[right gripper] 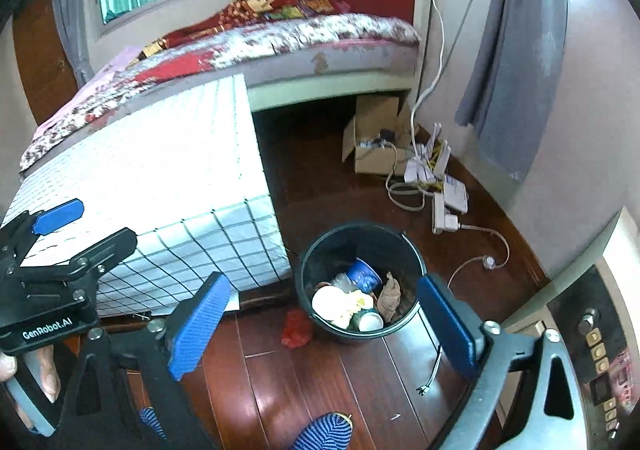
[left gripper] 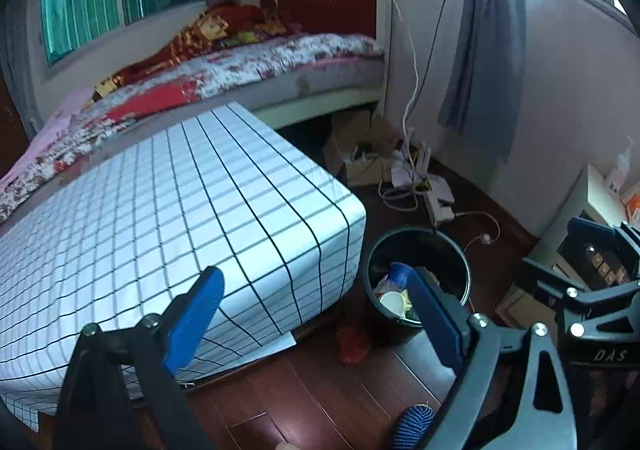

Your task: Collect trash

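Red bag (right gripper: 297, 329) on floor, touching bin (right gripper: 404, 250) on table (right gripper: 160, 170) side. Looks like thin crumpled plastic: light, soft, slippery (contents unclear). Best pinched at a bunched fold on top. Bin already holds cups, wrappers. Right gripper (right gripper: 320, 324) and left gripper (left gripper: 316, 314) both spread wide, nothing between pads.

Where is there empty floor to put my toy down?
Bare wood floor lies in front of the bin and beside the checked table. It is crowded by the wall: box, cables, plugs.
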`<state>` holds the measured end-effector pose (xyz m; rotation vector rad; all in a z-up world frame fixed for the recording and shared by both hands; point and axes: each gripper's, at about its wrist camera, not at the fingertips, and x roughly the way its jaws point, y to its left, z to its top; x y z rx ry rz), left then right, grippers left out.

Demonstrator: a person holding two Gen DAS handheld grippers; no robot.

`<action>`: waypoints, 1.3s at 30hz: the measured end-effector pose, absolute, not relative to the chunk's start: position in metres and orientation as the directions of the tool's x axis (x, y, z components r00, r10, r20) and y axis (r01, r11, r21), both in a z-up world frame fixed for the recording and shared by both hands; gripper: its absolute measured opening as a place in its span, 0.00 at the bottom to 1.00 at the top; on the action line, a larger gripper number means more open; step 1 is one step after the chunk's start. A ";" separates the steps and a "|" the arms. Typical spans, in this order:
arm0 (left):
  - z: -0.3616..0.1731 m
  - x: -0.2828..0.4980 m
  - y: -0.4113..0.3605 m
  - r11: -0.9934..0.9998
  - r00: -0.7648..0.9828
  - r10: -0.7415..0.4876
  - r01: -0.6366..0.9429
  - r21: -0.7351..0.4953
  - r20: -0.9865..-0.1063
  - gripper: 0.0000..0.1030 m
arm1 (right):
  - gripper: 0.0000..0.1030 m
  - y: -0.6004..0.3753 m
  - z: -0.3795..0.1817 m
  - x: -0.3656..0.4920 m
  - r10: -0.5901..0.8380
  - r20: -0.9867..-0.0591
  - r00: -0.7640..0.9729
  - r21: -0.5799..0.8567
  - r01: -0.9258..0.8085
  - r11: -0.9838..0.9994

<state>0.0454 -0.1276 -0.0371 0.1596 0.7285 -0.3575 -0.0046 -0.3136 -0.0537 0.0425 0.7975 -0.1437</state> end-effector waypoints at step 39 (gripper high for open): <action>0.061 -0.025 -0.074 0.935 0.831 -0.317 0.354 -0.006 -0.457 0.99 | 0.99 -0.257 0.065 -0.068 -0.186 -0.519 0.834 -0.097 0.159 0.982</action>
